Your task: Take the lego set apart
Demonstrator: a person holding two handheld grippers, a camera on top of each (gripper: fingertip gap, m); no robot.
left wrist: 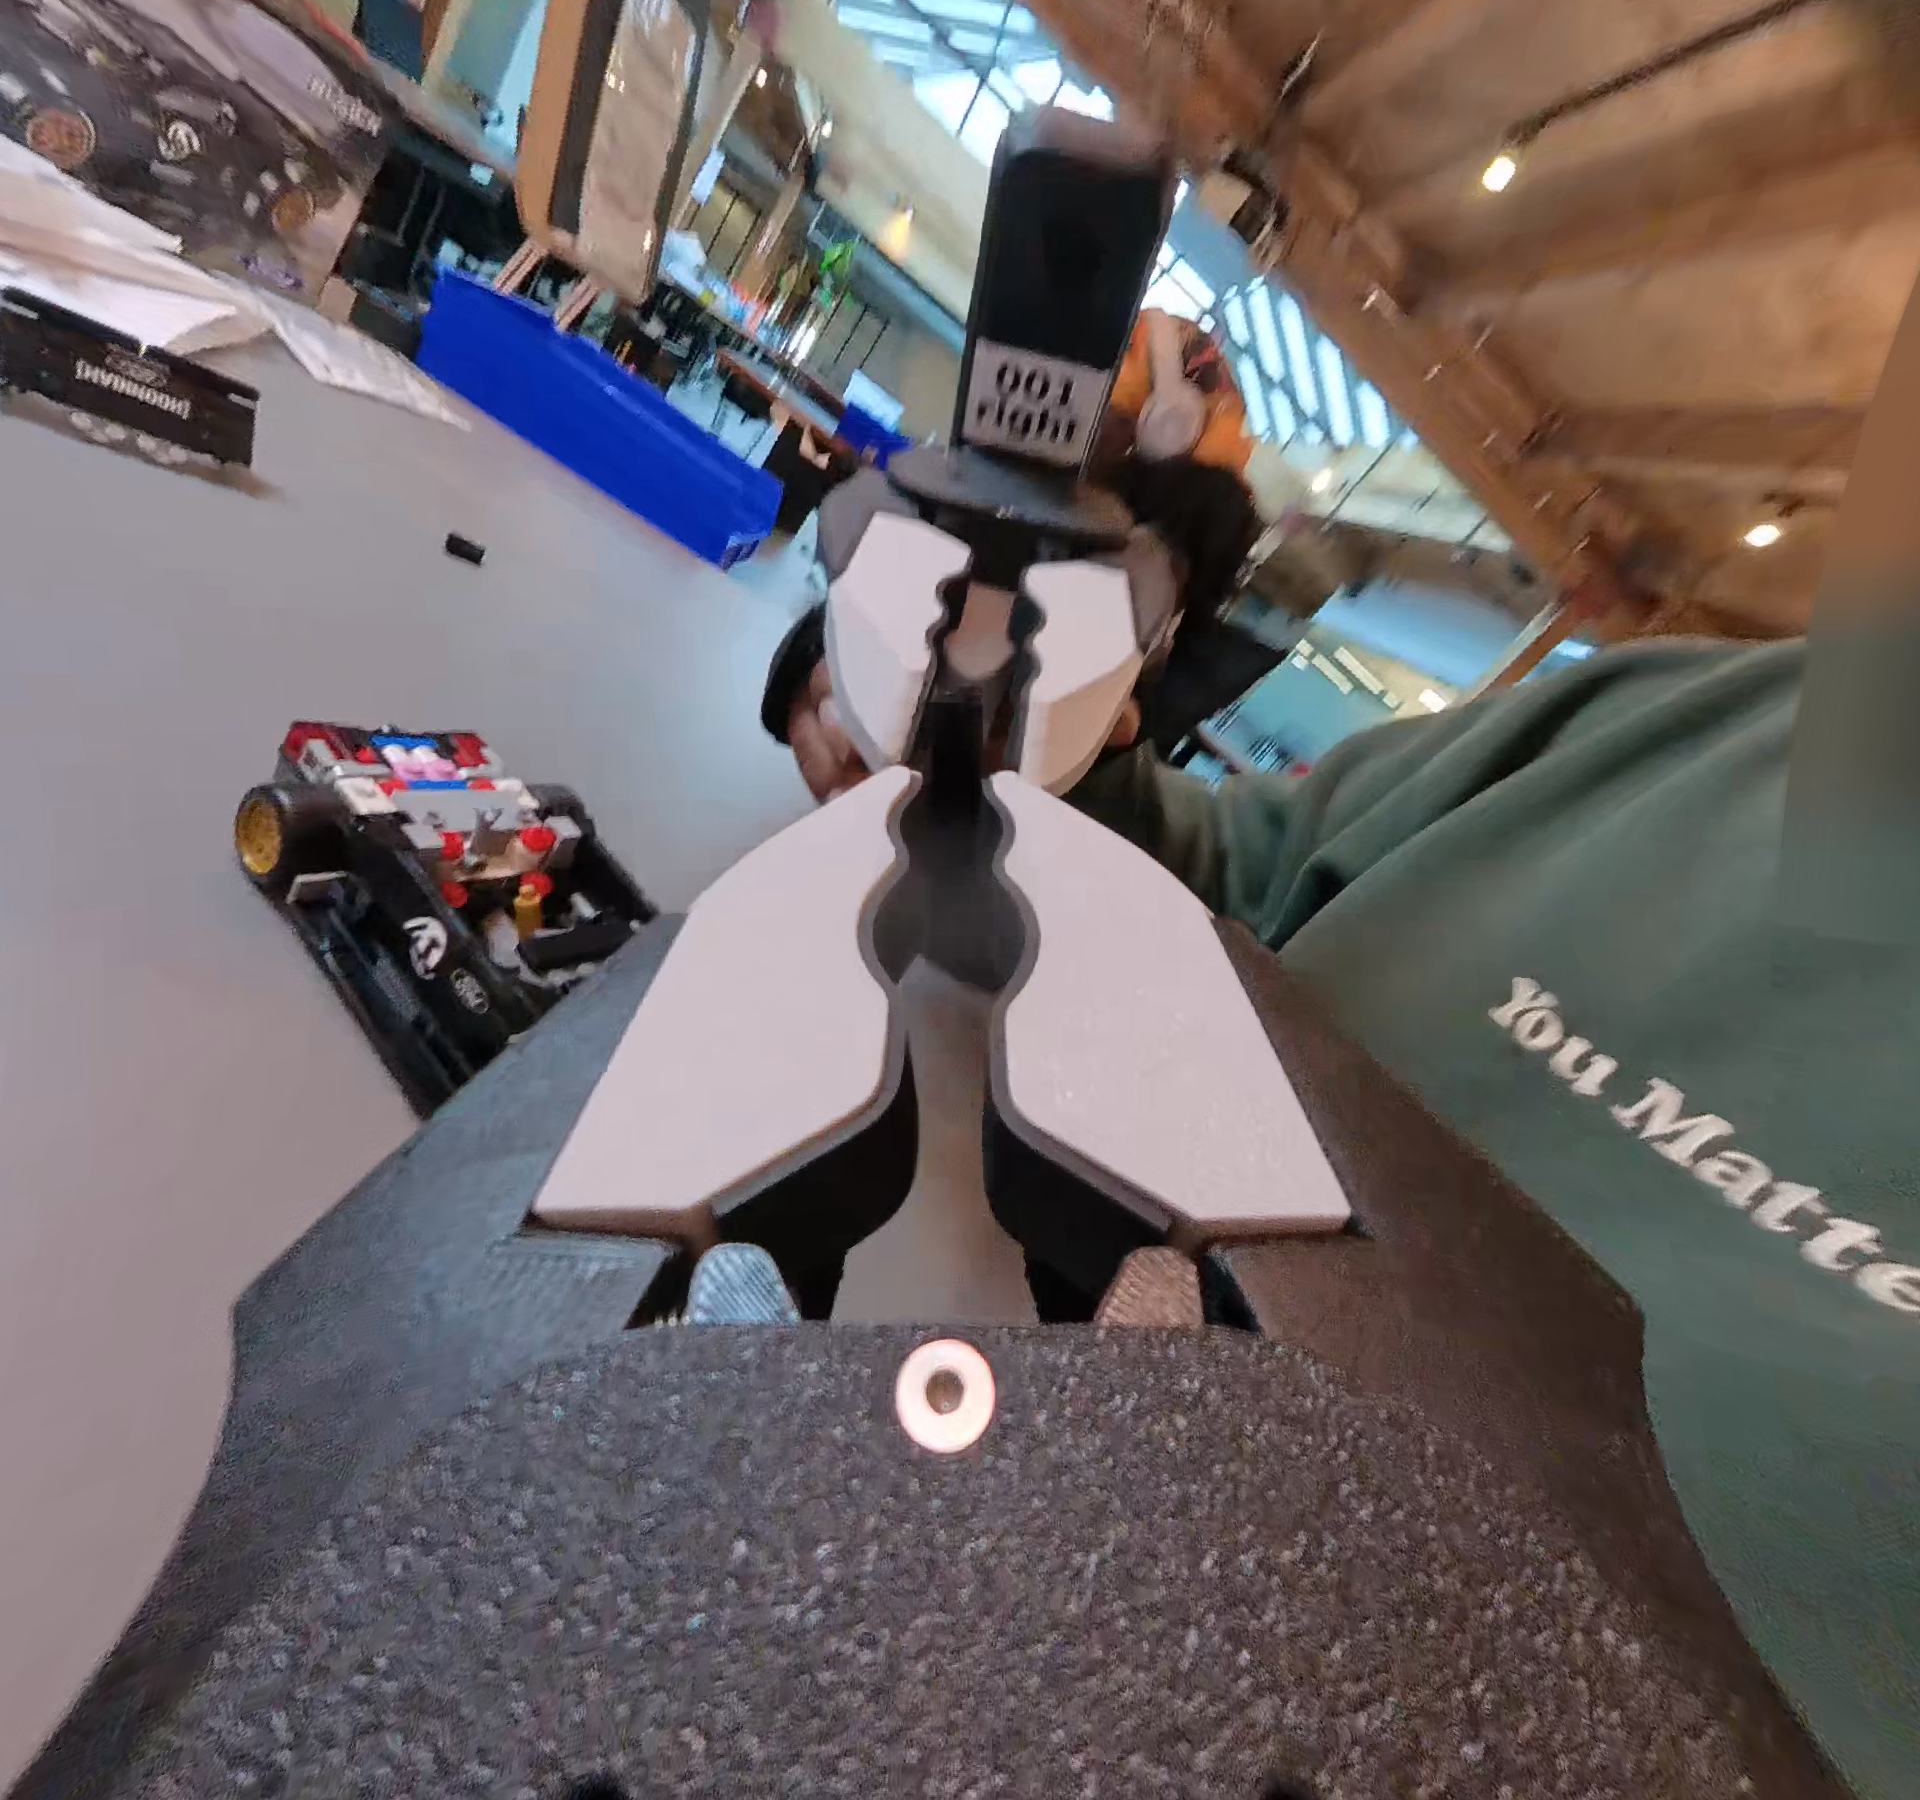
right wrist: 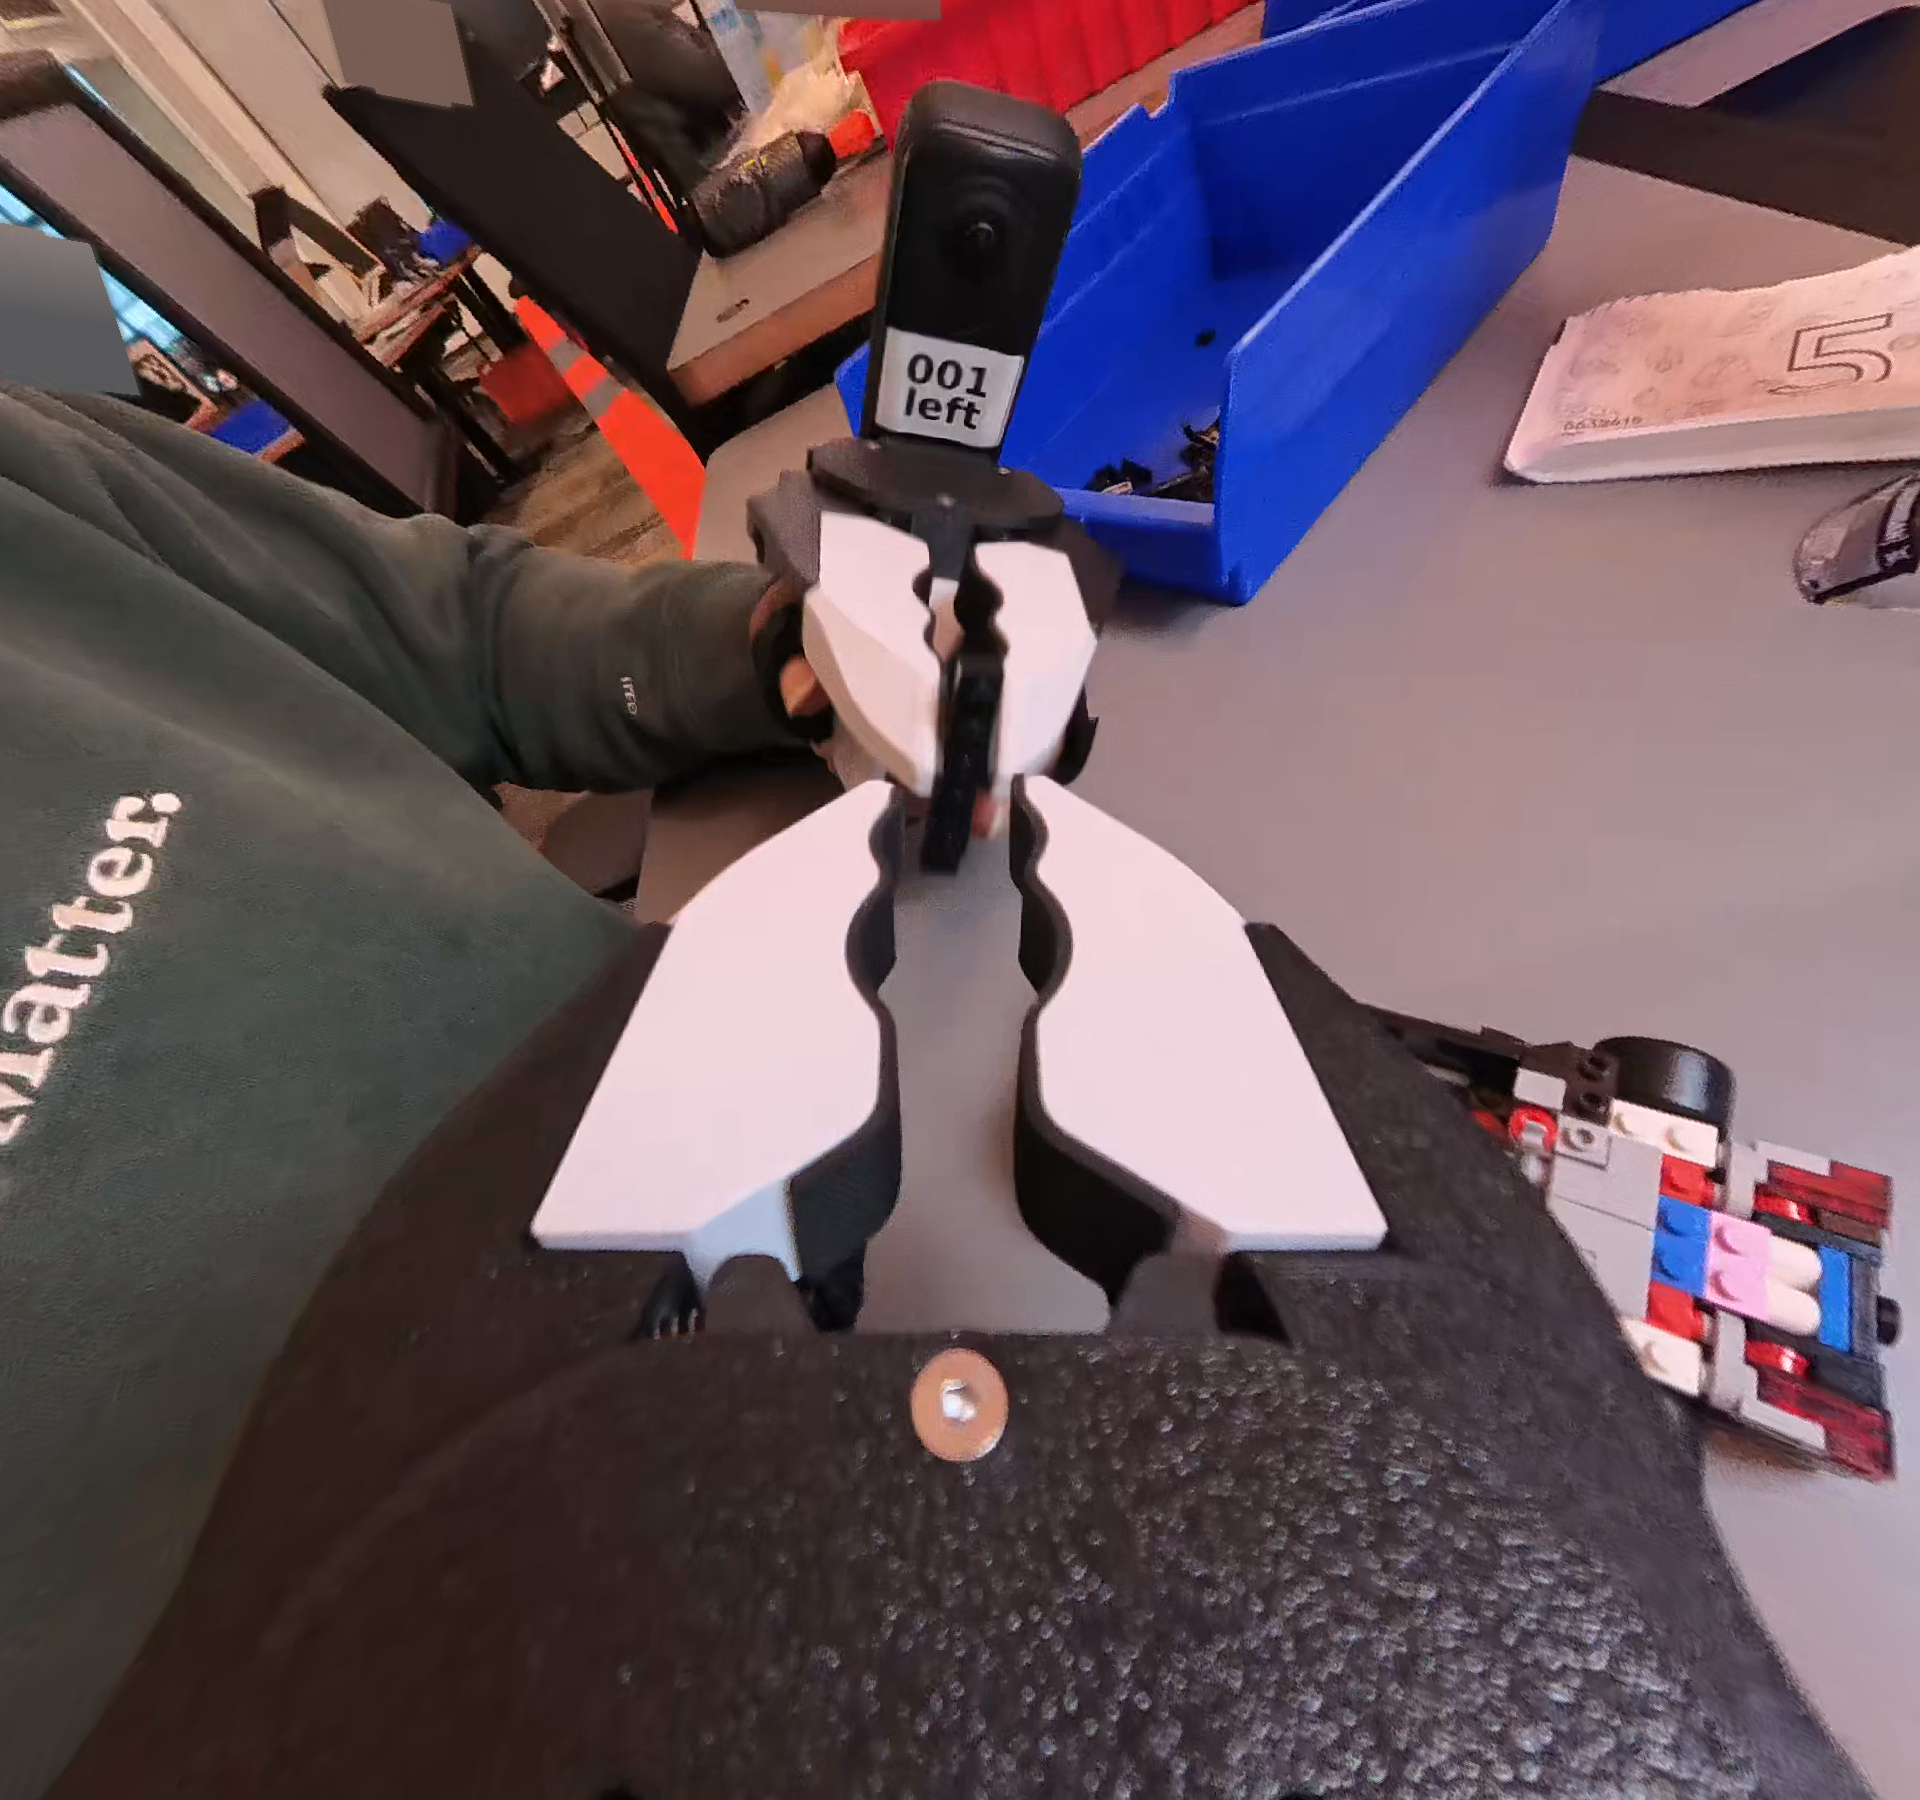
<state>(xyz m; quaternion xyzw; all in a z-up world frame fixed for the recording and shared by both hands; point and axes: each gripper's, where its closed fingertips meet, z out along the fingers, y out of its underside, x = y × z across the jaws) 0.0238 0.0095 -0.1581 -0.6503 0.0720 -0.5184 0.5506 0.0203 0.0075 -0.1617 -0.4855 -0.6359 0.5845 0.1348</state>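
Both grippers face each other above the grey worktop, nearly tip to tip. In the left wrist view, my left gripper has its white fingers drawn close, pinching a slim black lego piece that sticks out past the tips. My right gripper meets it from the far side, and its narrow jaws appear to grip the other end of the same piece, though the blur there keeps me from being sure.

From the right wrist view, my right gripper shows a clear gap between its fingers along their length, with the black piece standing at the tips; I cannot tell whether the tips press on it. My left gripper clamps that piece from the opposite side.

The half-stripped lego car lies on the worktop to the right of my right gripper, with red, blue, pink and white bricks showing and one black wheel on. A blue bin sits farther back with small dark parts in it, beside a booklet.
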